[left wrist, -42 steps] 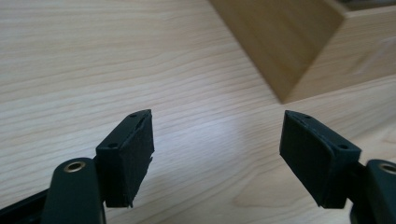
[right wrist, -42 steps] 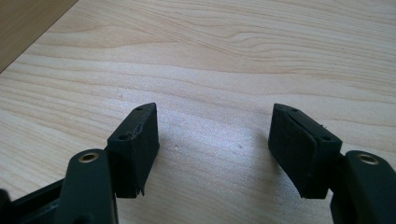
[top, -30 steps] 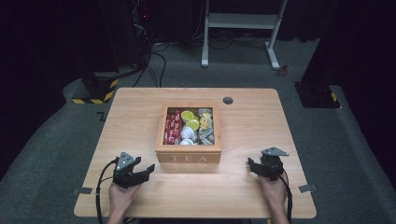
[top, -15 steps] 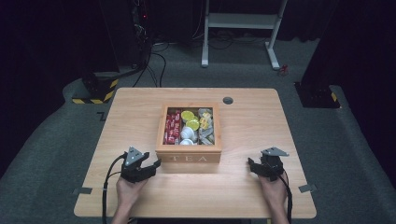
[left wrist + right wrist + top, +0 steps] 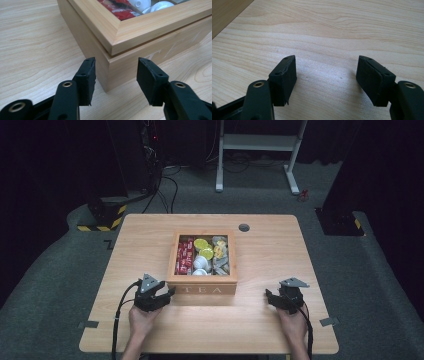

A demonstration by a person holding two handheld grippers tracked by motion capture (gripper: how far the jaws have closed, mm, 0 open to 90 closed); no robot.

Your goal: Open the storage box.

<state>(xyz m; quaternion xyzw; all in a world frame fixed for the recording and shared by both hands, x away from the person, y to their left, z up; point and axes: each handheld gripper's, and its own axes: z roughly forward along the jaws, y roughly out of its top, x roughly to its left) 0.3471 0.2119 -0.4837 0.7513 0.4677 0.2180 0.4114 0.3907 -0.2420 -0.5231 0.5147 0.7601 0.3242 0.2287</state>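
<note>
A wooden tea box (image 5: 202, 282) marked TEA stands mid-table with its glass-topped lid shut; red packets, yellow and white pods show inside. My left gripper (image 5: 167, 294) is open right at the box's near left corner (image 5: 108, 65), which sits between its jaws in the left gripper view (image 5: 115, 80). My right gripper (image 5: 270, 297) rests open on the table to the right of the box, nothing between its jaws (image 5: 326, 80). A sliver of the box (image 5: 224, 12) shows at the upper left of the right gripper view.
The light wooden table (image 5: 150, 235) has a round cable hole (image 5: 244, 227) behind the box. Bare tabletop lies on both sides of the box. A dark floor, cables and a white stand's legs (image 5: 255, 150) lie beyond the far edge.
My left gripper has moved right and forward, up to the box's near left corner. The right gripper has stayed still.
</note>
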